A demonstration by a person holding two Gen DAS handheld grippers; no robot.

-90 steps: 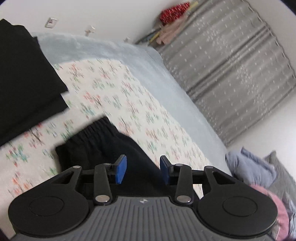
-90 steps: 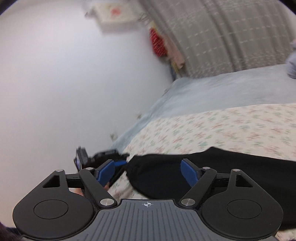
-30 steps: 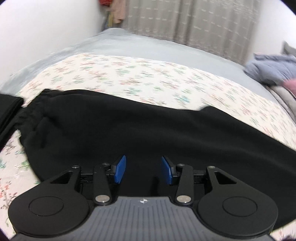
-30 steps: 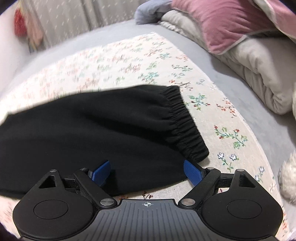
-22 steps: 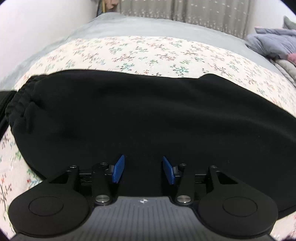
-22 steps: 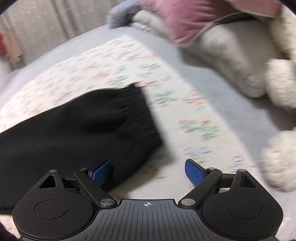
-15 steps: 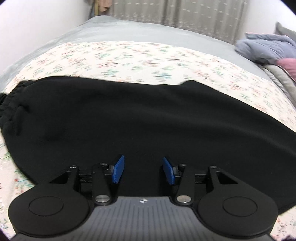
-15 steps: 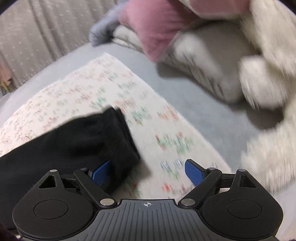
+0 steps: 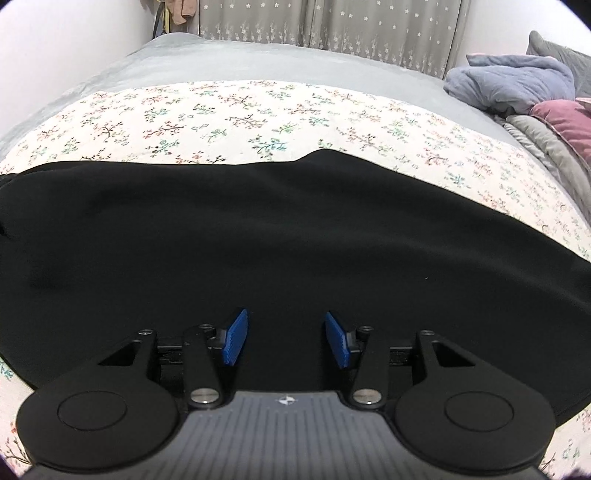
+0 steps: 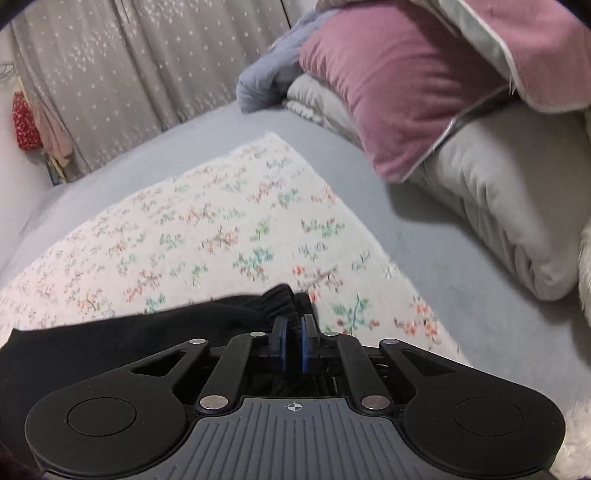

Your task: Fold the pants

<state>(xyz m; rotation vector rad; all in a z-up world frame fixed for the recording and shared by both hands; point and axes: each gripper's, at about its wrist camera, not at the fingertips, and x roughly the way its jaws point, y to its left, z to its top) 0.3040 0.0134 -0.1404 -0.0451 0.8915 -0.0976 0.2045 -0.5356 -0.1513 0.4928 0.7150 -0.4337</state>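
Note:
Black pants (image 9: 258,236) lie spread flat across a floral sheet (image 9: 229,122) on the bed, lengthwise from left to right. My left gripper (image 9: 286,341) is open and empty, hovering low over the near edge of the pants' middle. In the right wrist view, my right gripper (image 10: 293,343) is shut on the elastic cuff end of the pants (image 10: 284,302), with black fabric bunched between the blue pads. The rest of the pants (image 10: 110,347) trails off to the left.
A pink pillow (image 10: 399,85) and a grey folded duvet (image 10: 509,206) lie to the right of the cuff. A blue-grey garment (image 9: 513,81) sits at the far right of the bed. Grey curtains (image 9: 332,26) hang behind. The grey bedsheet (image 10: 424,266) borders the floral sheet.
My right gripper has moved onto the cuff end and closed on it; it was wide open half a second ago. My left gripper stayed open over the pants' middle, the view steadying.

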